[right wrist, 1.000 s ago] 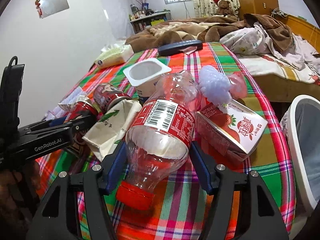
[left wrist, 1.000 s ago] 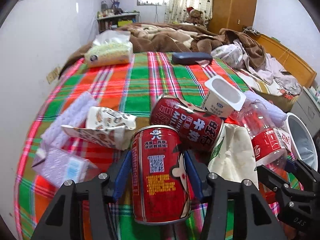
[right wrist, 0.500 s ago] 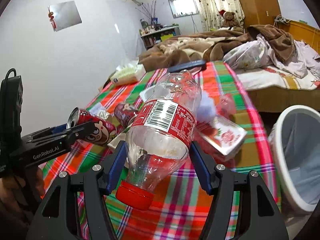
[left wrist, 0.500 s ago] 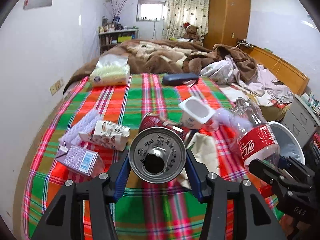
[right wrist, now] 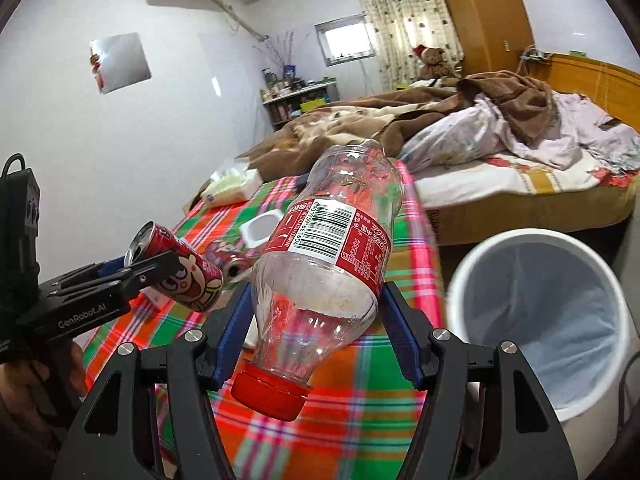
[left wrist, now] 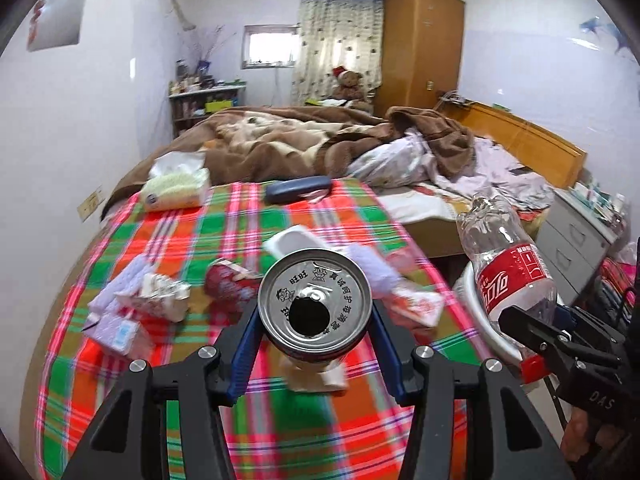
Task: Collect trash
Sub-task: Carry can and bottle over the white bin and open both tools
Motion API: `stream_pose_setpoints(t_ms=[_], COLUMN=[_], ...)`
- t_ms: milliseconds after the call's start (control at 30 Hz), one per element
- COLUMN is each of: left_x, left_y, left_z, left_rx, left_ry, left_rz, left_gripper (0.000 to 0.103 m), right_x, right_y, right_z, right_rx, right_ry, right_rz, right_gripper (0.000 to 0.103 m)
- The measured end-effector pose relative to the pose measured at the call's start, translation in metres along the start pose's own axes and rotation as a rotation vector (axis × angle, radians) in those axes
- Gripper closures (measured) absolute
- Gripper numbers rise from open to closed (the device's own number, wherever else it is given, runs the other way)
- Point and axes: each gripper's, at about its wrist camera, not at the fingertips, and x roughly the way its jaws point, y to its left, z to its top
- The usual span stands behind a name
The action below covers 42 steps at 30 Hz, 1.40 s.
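Observation:
My left gripper (left wrist: 315, 316) is shut on a red drink can (left wrist: 315, 312), lifted off the table with its opened silver top facing the camera. The same can (right wrist: 180, 268) shows at the left in the right wrist view. My right gripper (right wrist: 318, 300) is shut on an empty clear cola bottle (right wrist: 332, 240) with a red label and its red cap toward the camera; that bottle (left wrist: 508, 264) appears at the right in the left wrist view. A white trash bin (right wrist: 552, 320) with a pale liner stands on the floor to the right of the table.
The plaid-covered table (left wrist: 200, 240) carries a second red can (left wrist: 228, 280), a white yogurt cup (left wrist: 294, 242), crumpled cartons (left wrist: 156, 300), a purple carton (left wrist: 116, 328), a tissue pack (left wrist: 176, 188) and a dark case (left wrist: 298, 189). An unmade bed (left wrist: 320, 140) lies behind.
Both grippers have risen off the table with their loads. The can tipped so its top faces the left camera. The bottle swung right, toward the white bin.

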Motion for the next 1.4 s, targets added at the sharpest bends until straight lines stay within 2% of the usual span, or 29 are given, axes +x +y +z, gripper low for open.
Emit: stream_pose_setpoints(t_ms=[367, 533, 733, 933, 1033, 1267, 1367, 1400], left_x=[0.023, 0.044, 0.071, 0.101, 0.115, 0.137, 0.139, 0.140], left_y=[-0.092, -0.137, -0.183, -0.214, -0.224, -0.233, -0.234, -0.234], left_z=[0.013, 0.019, 0.022, 0.016, 0.011, 0.008, 0.010, 0.010], left_rx=[0.079, 0.121, 0.162, 0.191, 0.218, 0.197, 0.198, 0.193], left_ry=[0.006, 0.040, 0.074, 0.137, 0.154, 0.196, 0.183, 0.185], left_rz=[-0.167, -0.259, -0.338, -0.359, -0.342, -0.368, -0.367, -0.370], left_gripper=[0.050, 0.050, 0.050, 0.050, 0.050, 0.050, 0.045, 0.041], right_x=[-0.016, -0.020, -0.020, -0.015, -0.012, -0.008, -0.007, -0.009], right_y=[-0.052, -0.084, -0.111, -0.130, -0.137, -0.148, -0.152, -0.152], right_z=[-0.004, -0.008, -0.015, -0.025, -0.027, -0.031, -0.032, -0.032], right_rx=[0.055, 0.101, 0.131, 0.142, 0.143, 0.151, 0.145, 0.144], right_ry=[0.012, 0.039, 0.089, 0.152, 0.177, 0.211, 0.215, 0.207], right_rz=[-0.141, -0.199, -0.244, -0.260, -0.266, -0.270, -0.292, -0.302], right_gripper=[0.038, 0.038, 0.038, 0.038, 0.038, 0.037, 0.036, 0.033])
